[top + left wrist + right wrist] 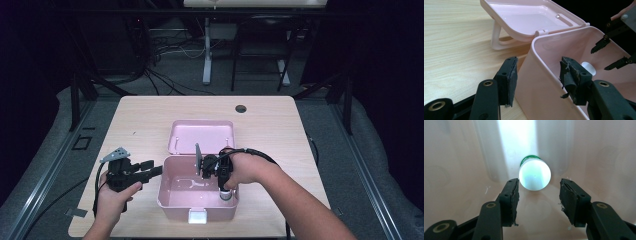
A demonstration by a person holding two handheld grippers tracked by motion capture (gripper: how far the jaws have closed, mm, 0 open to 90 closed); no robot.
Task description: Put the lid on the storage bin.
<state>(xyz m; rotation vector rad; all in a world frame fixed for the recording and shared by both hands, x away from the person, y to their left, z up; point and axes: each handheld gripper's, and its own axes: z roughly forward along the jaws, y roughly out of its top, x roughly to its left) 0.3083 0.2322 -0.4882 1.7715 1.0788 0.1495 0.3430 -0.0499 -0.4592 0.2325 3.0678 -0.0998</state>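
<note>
Black right tongs hang wide open, empty, just above the white-capped bottle inside the pink box. Left tongs, agape, straddle the box's wall. Next, likely: lower and close on the cap.

No text, label, brand or number can be read anywhere, neither on the pink plastic box nor on the white-capped green bottle just beyond the fingertips.
</note>
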